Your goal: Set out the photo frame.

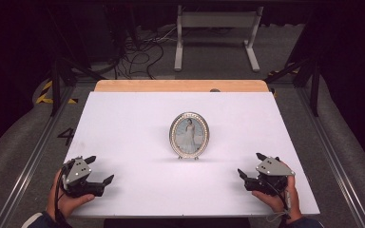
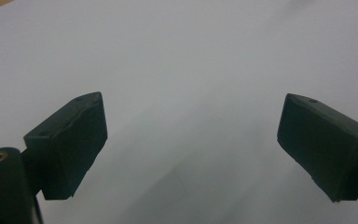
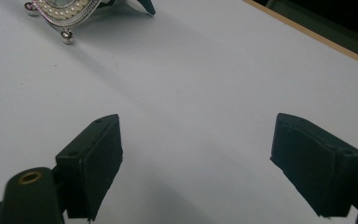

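The oval picture frame [image 1: 189, 135] stood upright mid-desk, forward between both grippers; the left gripper [image 1: 100, 172] and right gripper [image 1: 250, 165] held jaws apart, empty.

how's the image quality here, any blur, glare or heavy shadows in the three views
High view: the white table is evenly lit, the room beyond is dark, and the oval photo frame is sharp with a faint shadow. Left gripper view: soft and hazy, with pale shadows on the table. Right gripper view: the near jaws are slightly soft, and the frame's edge is cropped at the top.
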`<state>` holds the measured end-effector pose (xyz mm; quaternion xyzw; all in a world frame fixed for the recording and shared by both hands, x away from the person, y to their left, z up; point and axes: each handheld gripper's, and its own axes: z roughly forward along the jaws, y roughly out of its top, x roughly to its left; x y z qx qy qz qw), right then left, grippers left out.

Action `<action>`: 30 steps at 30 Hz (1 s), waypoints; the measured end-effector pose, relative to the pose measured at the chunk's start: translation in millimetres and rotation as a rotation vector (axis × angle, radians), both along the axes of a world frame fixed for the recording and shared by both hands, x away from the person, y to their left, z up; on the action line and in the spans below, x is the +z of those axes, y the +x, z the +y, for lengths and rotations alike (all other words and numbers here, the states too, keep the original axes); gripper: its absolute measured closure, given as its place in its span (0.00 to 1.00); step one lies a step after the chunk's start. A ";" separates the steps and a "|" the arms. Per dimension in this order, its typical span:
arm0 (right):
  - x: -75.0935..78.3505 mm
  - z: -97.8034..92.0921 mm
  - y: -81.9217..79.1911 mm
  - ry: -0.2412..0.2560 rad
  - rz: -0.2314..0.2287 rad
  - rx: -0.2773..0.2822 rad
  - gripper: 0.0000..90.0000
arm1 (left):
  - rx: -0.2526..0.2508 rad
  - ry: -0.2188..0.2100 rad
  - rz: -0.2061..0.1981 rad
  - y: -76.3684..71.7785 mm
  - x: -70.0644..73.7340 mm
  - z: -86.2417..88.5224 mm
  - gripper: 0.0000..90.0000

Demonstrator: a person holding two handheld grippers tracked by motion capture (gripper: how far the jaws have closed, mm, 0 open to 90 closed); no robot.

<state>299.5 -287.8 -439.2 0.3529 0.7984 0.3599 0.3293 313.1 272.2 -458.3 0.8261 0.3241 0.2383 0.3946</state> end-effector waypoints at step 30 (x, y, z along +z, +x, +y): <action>-5.3 4.6 3.4 0.018 0.020 0.023 0.18 | 0.005 -0.013 0.014 0.6 -1.3 -10.0 0.10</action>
